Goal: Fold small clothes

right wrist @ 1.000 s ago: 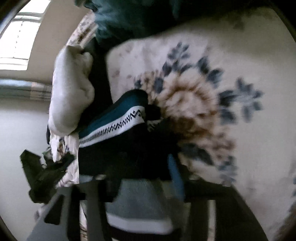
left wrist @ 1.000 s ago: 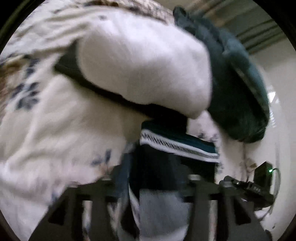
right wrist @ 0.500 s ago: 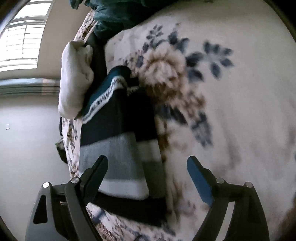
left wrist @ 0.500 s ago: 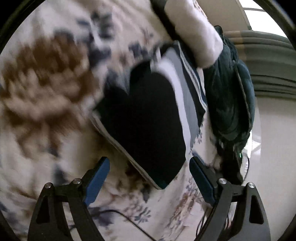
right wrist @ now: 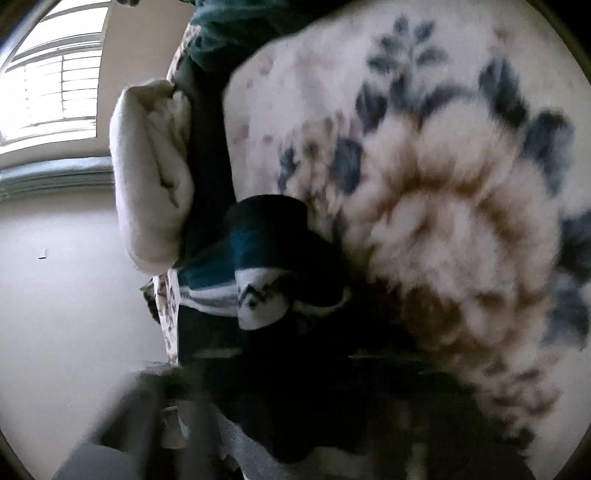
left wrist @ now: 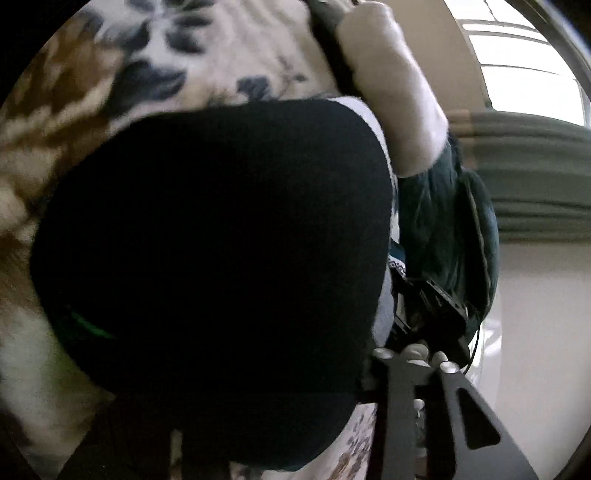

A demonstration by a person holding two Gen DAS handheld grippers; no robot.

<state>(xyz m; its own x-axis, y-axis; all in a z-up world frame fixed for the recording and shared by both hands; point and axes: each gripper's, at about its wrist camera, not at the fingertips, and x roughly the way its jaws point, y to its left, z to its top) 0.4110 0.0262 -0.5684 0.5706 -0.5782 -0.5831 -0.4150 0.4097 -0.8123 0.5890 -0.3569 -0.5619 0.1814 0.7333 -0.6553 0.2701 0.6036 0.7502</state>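
Note:
A small dark garment with black, teal, white and grey bands lies on a floral blanket [right wrist: 443, 206]. In the left wrist view its black part [left wrist: 221, 251] fills the frame and hides my left gripper's left finger; the right finger [left wrist: 413, 398] shows at the cloth's edge. In the right wrist view the garment [right wrist: 280, 280] is bunched up in front of my right gripper [right wrist: 295, 373], whose fingers are blurred and buried under the dark cloth. The other gripper [left wrist: 428, 310] shows beyond the garment's right edge.
A folded white garment [right wrist: 151, 177] [left wrist: 391, 96] lies beside the dark one, with a dark teal garment [left wrist: 454, 229] [right wrist: 236, 26] beyond it. The blanket [left wrist: 184, 48] ends near a pale wall [right wrist: 66, 295] and a window [right wrist: 55, 85].
Half a second ago both grippers were open and backed off the flat garment. Now both have pushed into it, and the cloth is bunched and lifted over their fingers.

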